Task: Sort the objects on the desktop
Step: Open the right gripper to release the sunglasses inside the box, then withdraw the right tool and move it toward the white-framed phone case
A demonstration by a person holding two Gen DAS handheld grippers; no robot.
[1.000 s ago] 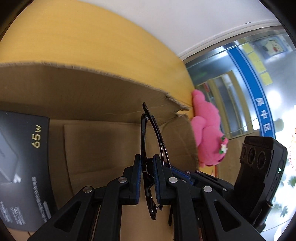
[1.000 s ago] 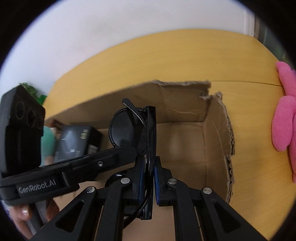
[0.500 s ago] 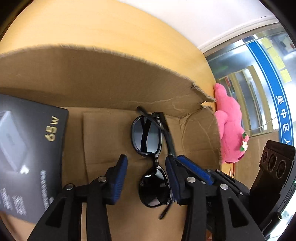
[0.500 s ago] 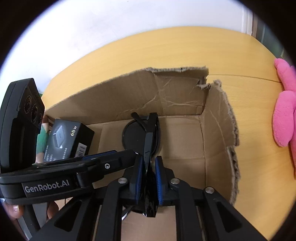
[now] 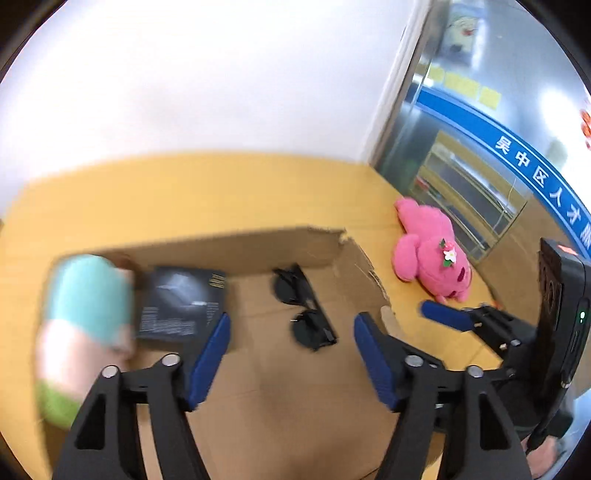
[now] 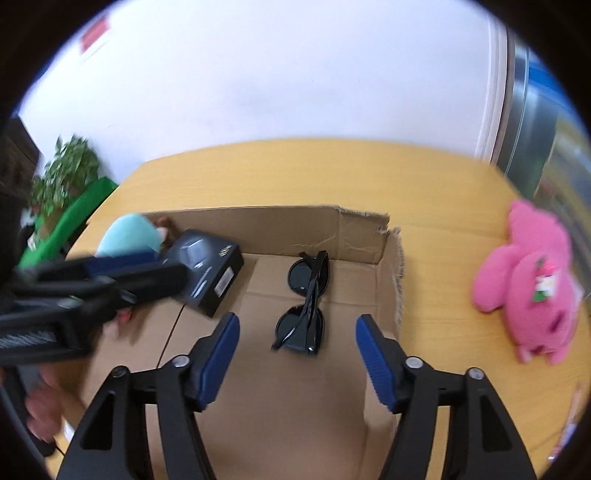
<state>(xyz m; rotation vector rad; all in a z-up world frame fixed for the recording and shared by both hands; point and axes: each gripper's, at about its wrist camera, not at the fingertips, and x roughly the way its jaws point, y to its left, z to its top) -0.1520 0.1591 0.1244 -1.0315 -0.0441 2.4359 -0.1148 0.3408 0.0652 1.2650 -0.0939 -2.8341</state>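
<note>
Both claws have let go and pulled up since a second ago. The sunglasses (image 6: 304, 302) are lying folded in the cardboard box (image 6: 391, 273), beside the black box (image 6: 207, 273). The left gripper (image 5: 291, 354) and right gripper (image 6: 297, 354) are hanging wide apart, holding nothing. The pink toy (image 6: 532, 284) is waiting on the table (image 6: 443, 177), likely next.

Folded black sunglasses (image 6: 306, 300) lie inside the cardboard box (image 6: 369, 236).

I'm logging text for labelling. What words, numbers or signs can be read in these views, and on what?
"吴中区人才": white characters on the blue band across the glass wall; it runs on out of view.
Black box in the cardboard box: gold mark and white print, too blurred.
Red sign on the wall: unreadable.
</note>
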